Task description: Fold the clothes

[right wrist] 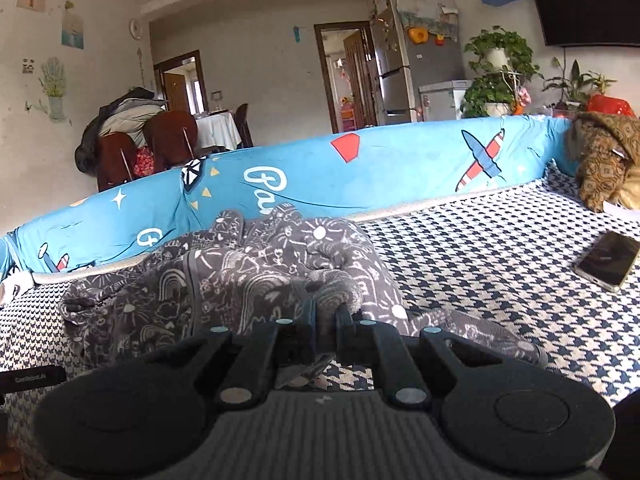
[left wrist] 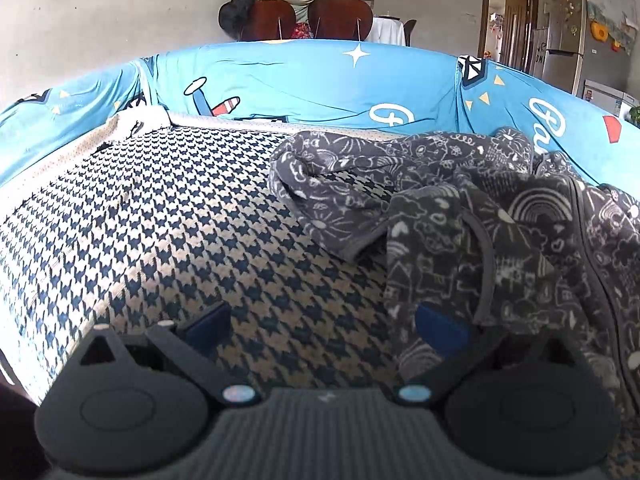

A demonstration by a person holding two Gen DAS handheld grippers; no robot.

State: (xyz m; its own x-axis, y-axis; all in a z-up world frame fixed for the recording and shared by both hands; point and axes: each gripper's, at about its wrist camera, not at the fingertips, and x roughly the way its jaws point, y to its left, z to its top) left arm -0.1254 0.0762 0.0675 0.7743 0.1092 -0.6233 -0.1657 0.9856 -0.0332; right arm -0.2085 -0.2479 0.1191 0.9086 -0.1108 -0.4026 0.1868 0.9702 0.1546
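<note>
Right gripper fingers clamped on a fold of the grey patterned garment, bunched on the houndstooth sofa seat. Left gripper fingers spread wide, gripping nothing, right one against the garment's near-left edge.

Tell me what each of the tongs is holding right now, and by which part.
Right tongs pinch a raised fold of the grey patterned garment at its near edge. Left tongs are open, holding nothing.

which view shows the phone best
The right wrist view: the phone lies in plain sight, screen up, on the checked sofa cover, off to the right of the grey garment. The left wrist view does not show it at all.
</note>
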